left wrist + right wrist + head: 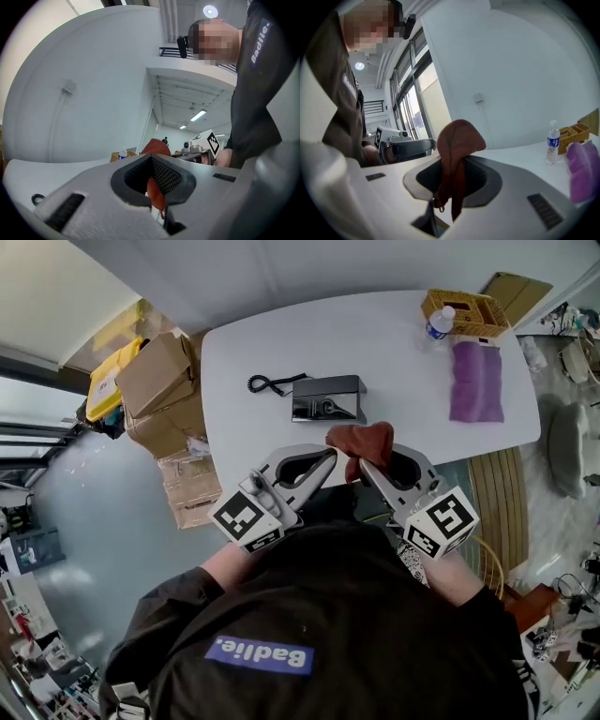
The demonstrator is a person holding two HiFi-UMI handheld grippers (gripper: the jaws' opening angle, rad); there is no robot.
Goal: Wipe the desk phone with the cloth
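Two grippers on one cloth (361, 440).
The left gripper (330, 457) and right gripper (366, 466) each clamp their fingers on it, near the desk phone (326, 397) on the table (375, 343).

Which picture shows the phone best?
The head view: the whole black desk phone sits on the white table, its coiled cord trailing left. The left gripper view catches only what looks like a bit of cord; the right gripper view shows none.

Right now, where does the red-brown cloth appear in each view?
Head view: cloth at centre, just below the desk phone.
Left gripper view: cloth low centre, pinched in the tongs of the left gripper.
Right gripper view: cloth at centre, bulging above the tongs of the right gripper.
Shared landmark: the water bottle.
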